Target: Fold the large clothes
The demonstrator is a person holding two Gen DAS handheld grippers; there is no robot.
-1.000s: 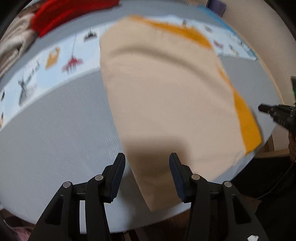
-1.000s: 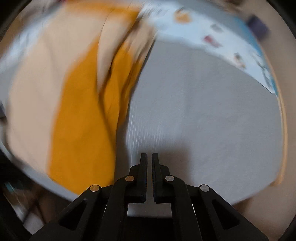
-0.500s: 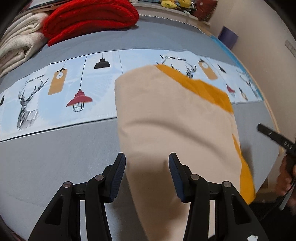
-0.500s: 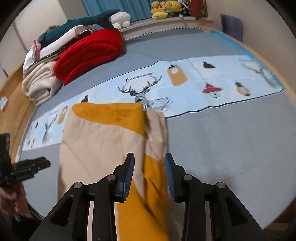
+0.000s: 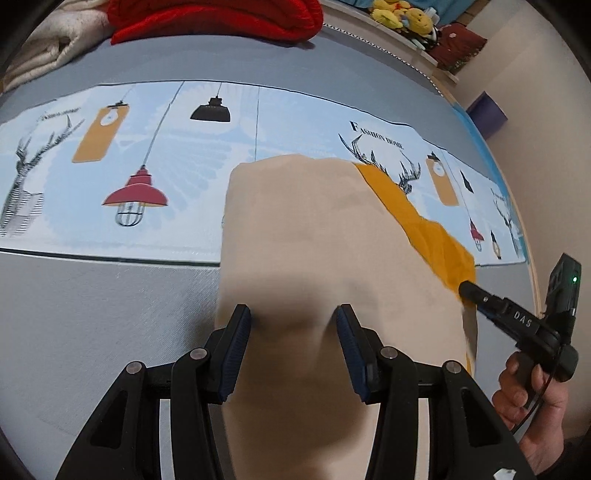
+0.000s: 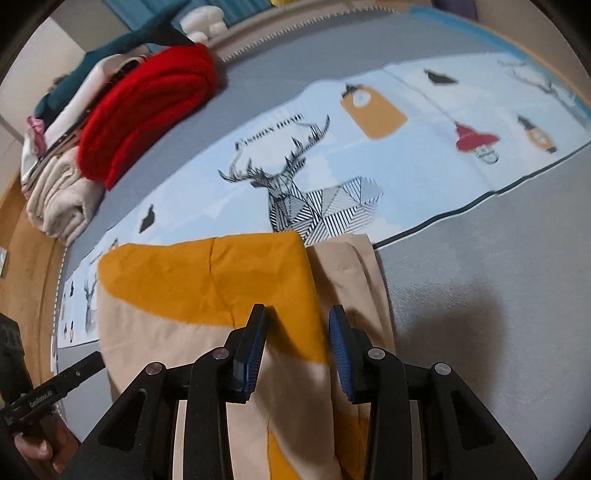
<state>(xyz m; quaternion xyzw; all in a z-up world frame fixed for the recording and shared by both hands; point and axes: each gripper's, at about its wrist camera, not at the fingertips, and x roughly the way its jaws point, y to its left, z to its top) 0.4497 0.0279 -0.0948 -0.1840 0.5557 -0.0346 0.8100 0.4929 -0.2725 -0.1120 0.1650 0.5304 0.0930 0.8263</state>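
Observation:
A large beige and mustard-orange garment (image 5: 317,236) lies folded lengthwise on the grey bed, its far end on the printed blue strip. In the right wrist view the garment (image 6: 207,284) shows an orange panel over beige. My left gripper (image 5: 293,347) is open, its fingers straddling the beige cloth near its left edge. My right gripper (image 6: 297,343) is open over the orange panel's right side. The right gripper (image 5: 480,295) also shows at the right of the left wrist view, touching the cloth's orange edge. The left gripper (image 6: 74,373) shows at the lower left of the right wrist view.
A blue printed strip with deer and lamps (image 5: 147,166) crosses the grey bed (image 6: 498,314). A red blanket (image 6: 147,103) and folded beige and white textiles (image 6: 59,195) are stacked at the far side. Plush toys (image 5: 402,16) sit on a ledge. The bed's wooden edge (image 5: 535,273) runs at right.
Both grippers have moved forward and lower onto the garment. The right gripper went from shut to open over the last second. The left has stayed open.

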